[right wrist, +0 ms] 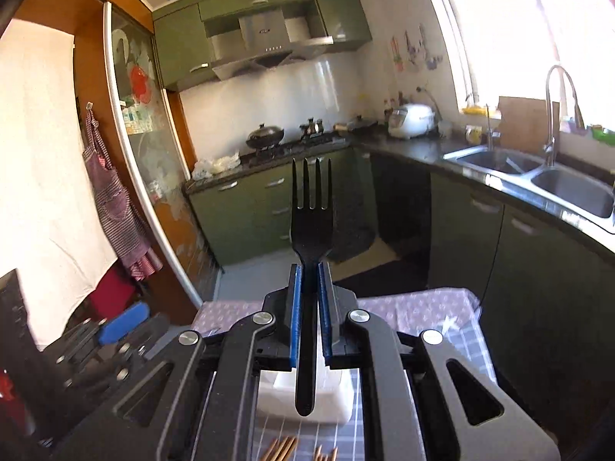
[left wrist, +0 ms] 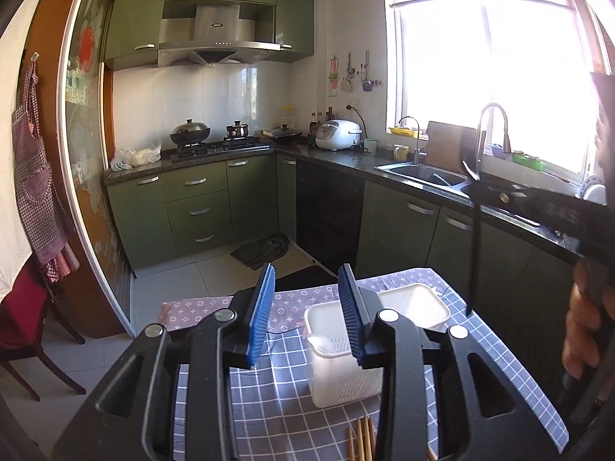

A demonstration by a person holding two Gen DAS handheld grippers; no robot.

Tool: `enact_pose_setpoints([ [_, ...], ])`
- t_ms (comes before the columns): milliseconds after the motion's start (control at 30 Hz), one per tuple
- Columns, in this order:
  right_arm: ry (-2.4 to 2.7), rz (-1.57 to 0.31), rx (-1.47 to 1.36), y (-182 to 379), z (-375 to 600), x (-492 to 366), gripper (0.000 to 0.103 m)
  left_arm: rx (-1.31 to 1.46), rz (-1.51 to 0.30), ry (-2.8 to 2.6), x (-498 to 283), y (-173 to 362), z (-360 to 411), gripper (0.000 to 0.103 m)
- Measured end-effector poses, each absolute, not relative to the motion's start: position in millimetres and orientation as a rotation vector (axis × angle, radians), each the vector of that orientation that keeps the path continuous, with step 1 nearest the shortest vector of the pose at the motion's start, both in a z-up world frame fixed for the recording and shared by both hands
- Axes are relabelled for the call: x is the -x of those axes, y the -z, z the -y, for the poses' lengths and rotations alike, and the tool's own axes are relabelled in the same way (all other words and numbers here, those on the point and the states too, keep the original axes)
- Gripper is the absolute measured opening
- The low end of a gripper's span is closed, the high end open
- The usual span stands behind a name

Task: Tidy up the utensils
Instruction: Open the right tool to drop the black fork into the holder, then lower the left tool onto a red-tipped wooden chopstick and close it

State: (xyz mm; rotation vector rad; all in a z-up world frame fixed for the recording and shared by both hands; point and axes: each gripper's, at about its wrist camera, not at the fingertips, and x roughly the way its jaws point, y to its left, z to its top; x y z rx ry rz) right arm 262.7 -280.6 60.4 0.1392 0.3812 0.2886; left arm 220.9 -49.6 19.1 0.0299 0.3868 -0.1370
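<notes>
Right wrist view: a black fork (right wrist: 310,223) stands upright, tines at twelve o'clock, its handle clamped between the blue pads of the right gripper (right wrist: 309,315) above a white utensil holder (right wrist: 342,403). Wooden chopsticks (right wrist: 282,449) lie at six o'clock on the checked tablecloth (right wrist: 476,345). Left gripper (left wrist: 305,319) hangs with jaws apart, holding nothing, the holder at its five o'clock.

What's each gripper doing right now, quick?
Left gripper: open, holding nothing.
Right gripper: shut on the fork, tines up, handle end down over the white holder.
</notes>
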Motion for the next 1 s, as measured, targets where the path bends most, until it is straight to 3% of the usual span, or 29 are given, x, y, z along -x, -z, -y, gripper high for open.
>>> enact_pose_setpoints([
  [133, -0.22, -0.302, -0.053, -50.5, 257.4, -293.0, 0.01, -0.038, -0.417, 0.13, -207.9, -16.8, 39.6, 0.033],
  [533, -0.266, -0.46, -0.054, 14.0, 251.9, -311.7, 0.01, -0.028, -0.54, 0.135, -208.1, 1.7, 29.3, 0.033],
  [600, -0.274, -0.474, -0.059, 19.2, 254.5, -306.0, 0.015, -0.025, -0.572, 0.144, -206.7, 5.6, 31.2, 0.033],
  [633, -0.275, -0.476, -0.059, 19.6, 254.9, -305.3, 0.019, -0.027, -0.585, 0.147, -205.8, 7.1, 31.9, 0.033],
  [900, -0.306, -0.462, -0.097, 1.1, 273.6, -261.8, 0.02, -0.049, -0.717, 0.172, -198.8, 23.5, 36.6, 0.033],
  [1000, -0.305, -0.498, -0.11, -2.0, 287.5, -239.7, 0.025, -0.07, -0.818, 0.196, -200.7, 43.6, 43.7, 0.033],
])
